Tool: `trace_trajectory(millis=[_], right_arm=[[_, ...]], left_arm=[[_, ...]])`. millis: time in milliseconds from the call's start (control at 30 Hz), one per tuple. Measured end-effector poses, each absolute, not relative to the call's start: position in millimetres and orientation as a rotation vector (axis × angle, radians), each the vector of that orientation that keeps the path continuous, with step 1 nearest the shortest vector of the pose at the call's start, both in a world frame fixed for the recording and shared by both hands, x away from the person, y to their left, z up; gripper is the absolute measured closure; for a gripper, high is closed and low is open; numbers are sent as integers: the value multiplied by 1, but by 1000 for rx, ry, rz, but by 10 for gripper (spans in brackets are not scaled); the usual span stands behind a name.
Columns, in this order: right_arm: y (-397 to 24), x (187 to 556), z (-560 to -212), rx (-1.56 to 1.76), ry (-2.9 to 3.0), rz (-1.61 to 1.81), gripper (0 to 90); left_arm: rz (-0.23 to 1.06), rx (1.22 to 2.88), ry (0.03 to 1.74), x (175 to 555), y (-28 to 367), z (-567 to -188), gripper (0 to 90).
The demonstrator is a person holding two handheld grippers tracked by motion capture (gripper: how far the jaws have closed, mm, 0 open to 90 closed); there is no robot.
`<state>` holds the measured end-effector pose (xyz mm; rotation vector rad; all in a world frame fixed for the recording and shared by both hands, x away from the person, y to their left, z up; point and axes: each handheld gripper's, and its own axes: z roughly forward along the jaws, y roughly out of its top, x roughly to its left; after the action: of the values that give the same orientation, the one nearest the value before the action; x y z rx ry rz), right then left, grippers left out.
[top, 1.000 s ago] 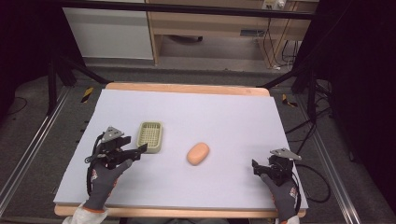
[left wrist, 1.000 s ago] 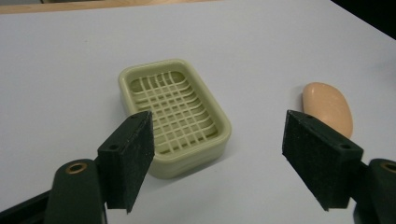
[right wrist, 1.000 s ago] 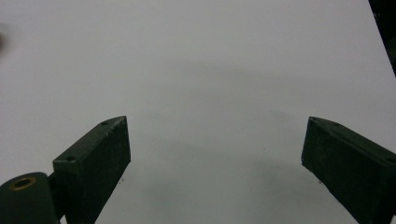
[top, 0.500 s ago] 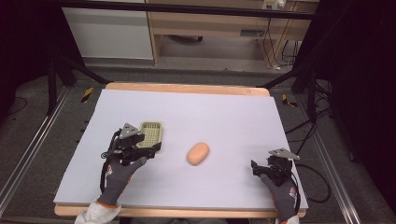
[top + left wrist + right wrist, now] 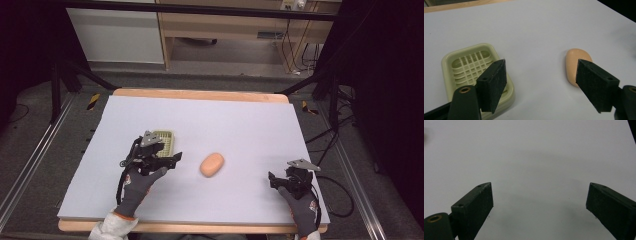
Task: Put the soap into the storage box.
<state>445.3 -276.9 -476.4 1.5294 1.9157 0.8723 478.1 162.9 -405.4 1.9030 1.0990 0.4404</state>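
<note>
A pale green soap dish (image 5: 165, 139) with a slotted floor lies left of the middle of the white table top (image 5: 240, 120). To its right lies an orange bar of soap (image 5: 212, 164). My left gripper (image 5: 172, 158) hovers at the dish's near right corner, open, pointing toward the soap. In the left gripper view the dish (image 5: 466, 63) sits behind the left jaw and the soap (image 5: 575, 62) behind the right jaw, with my left gripper (image 5: 541, 63) empty. My right gripper (image 5: 273, 180) rests open near the front right; in its own view my right gripper (image 5: 540, 186) has bare table between the jaws.
A wooden rim (image 5: 200, 94) runs along the table's far edge. Beyond it stand a cabinet (image 5: 115, 35) and a wooden shelf unit (image 5: 225, 30). Cables (image 5: 340, 190) trail off the right side, and dark floor surrounds the table.
My left gripper has moved right, from left of the soap dish to its near right corner, closer to the soap. The right gripper has barely shifted.
</note>
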Motion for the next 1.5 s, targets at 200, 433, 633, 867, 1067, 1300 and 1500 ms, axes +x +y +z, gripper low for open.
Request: trace_trajectory(millis=[200,433,633,867,1067,1300,1500], right_arm=[[-277,445,-476,1531,1914,875,76],[-276,445,-476,1534,1913,877,76],[-276,445,-476,1533,1913,874,76],[-275,445,-476,1528,1917,878,76],[-275,445,-475,1537,1911,885,76],[-275,445,-475,1525,1914,883,75],[-275,445,-475,1527,1914,882,74]], left_arm=[[439,1927,1085,480,150,-406,238],[440,1944,1067,481,136,-408,235],[448,1958,1064,482,130,-411,233],[441,1991,1050,482,117,-417,228],[435,2009,1036,482,108,-420,226],[425,2012,1028,484,100,-419,224],[424,2028,1023,486,91,-421,220]])
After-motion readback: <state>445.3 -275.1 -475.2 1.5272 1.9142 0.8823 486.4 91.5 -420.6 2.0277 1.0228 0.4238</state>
